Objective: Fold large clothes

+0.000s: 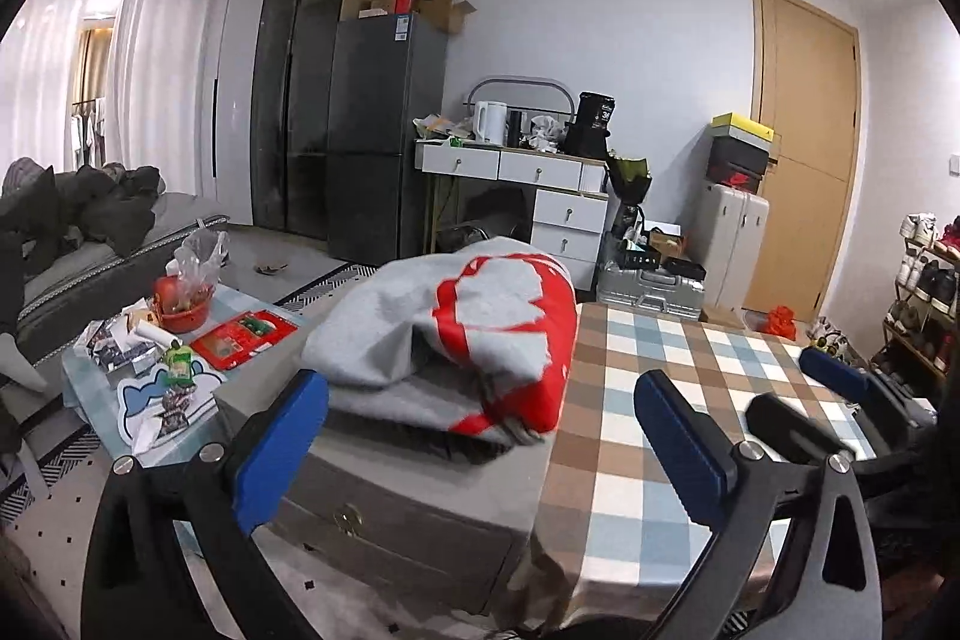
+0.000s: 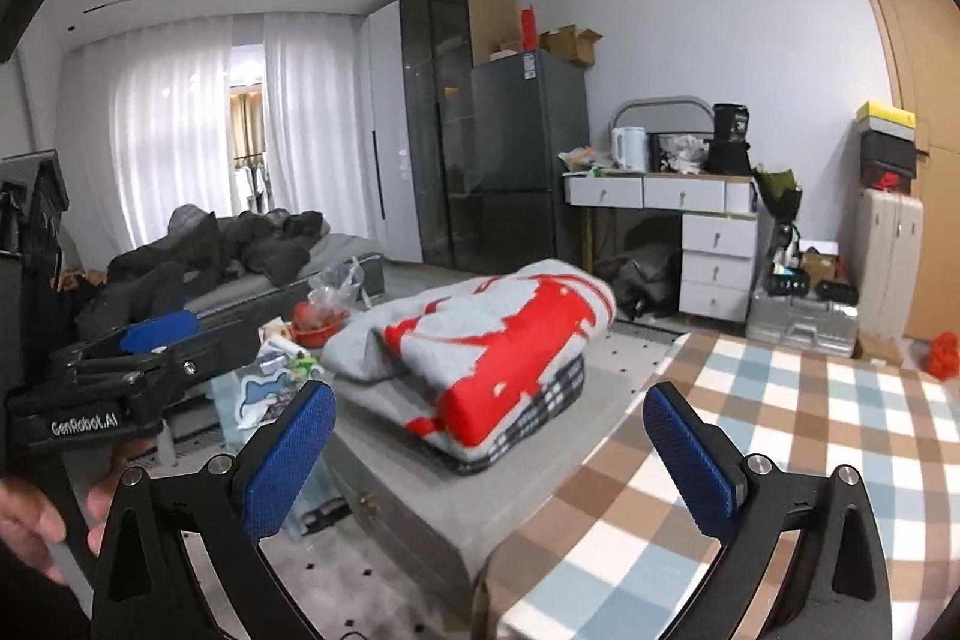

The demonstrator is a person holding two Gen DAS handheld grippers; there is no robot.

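From my left wrist, my left gripper (image 1: 480, 430) hangs spread and empty; the folded sweater (image 1: 456, 334) lies just ahead between its fingers on the grey desk (image 1: 420, 484), and reaching in carelessly could snag the top layer and undo the fold. From my right wrist, my right gripper (image 2: 489, 445) is likewise released, the sweater (image 2: 480, 346) ahead and slightly left, near the desk's edge where a push could slide it off.

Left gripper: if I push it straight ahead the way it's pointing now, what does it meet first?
Most likely the folded grey-and-red garment, which sits dead ahead between the open fingers of the left gripper, resting on the grey cabinet. Nothing shows in between, though fisheye depth is uncertain.
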